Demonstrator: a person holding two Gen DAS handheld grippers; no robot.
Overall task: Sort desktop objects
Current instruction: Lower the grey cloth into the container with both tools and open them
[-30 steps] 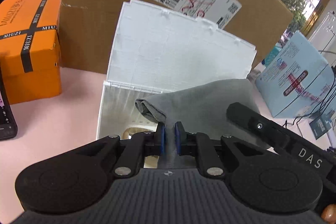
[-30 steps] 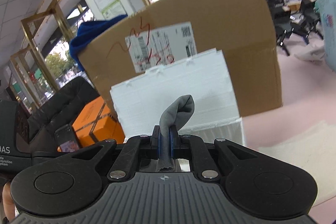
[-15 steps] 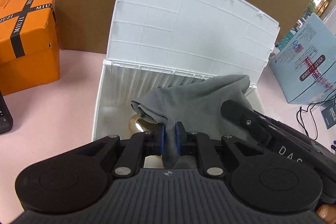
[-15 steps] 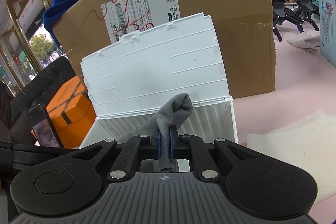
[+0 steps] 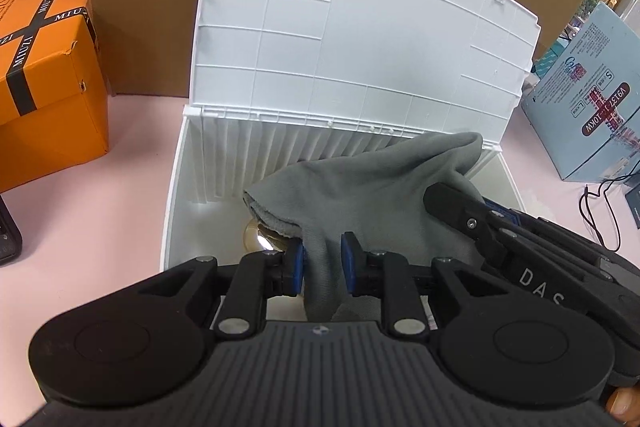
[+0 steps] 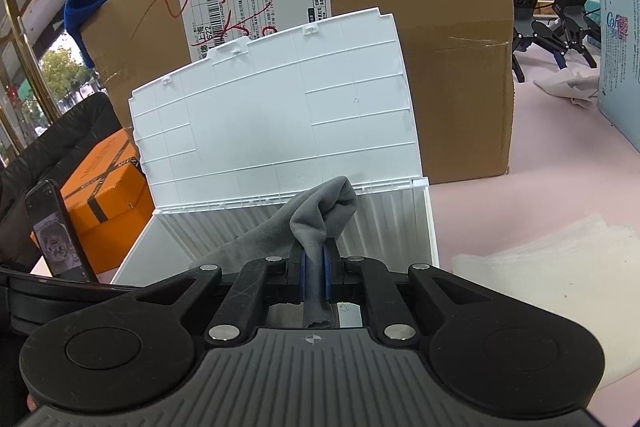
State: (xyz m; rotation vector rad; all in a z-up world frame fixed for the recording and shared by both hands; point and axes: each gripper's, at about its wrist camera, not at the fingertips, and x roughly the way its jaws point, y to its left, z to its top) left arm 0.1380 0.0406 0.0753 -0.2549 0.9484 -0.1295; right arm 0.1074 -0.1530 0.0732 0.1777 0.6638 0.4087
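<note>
A grey cloth (image 5: pixel 372 187) hangs over the open white plastic box (image 5: pixel 176 195), whose ribbed lid (image 5: pixel 340 47) stands upright behind it. In the left wrist view, my left gripper (image 5: pixel 322 263) is just above the box's near edge. Its blue pads (image 5: pixel 295 265) stand slightly apart with a fold of the cloth loose between them. My right gripper (image 6: pixel 316 267) is shut on the other bunched end of the cloth (image 6: pixel 324 211), above the box's right side (image 6: pixel 430 227). A shiny gold round object (image 5: pixel 260 239) lies in the box, partly under the cloth.
A big cardboard box (image 5: pixel 140 27) stands behind the white box, with an orange box (image 5: pixel 44 59) to its left. At the right are a blue carton (image 5: pixel 592 107) and cables (image 5: pixel 600 211). In the right wrist view, a phone (image 6: pixel 56 231) leans at left and white sheets (image 6: pixel 540 279) lie at right.
Both grippers have come down and forward with the cloth, over the open box. The left gripper's pads have spread apart on the fold they were pinching.
</note>
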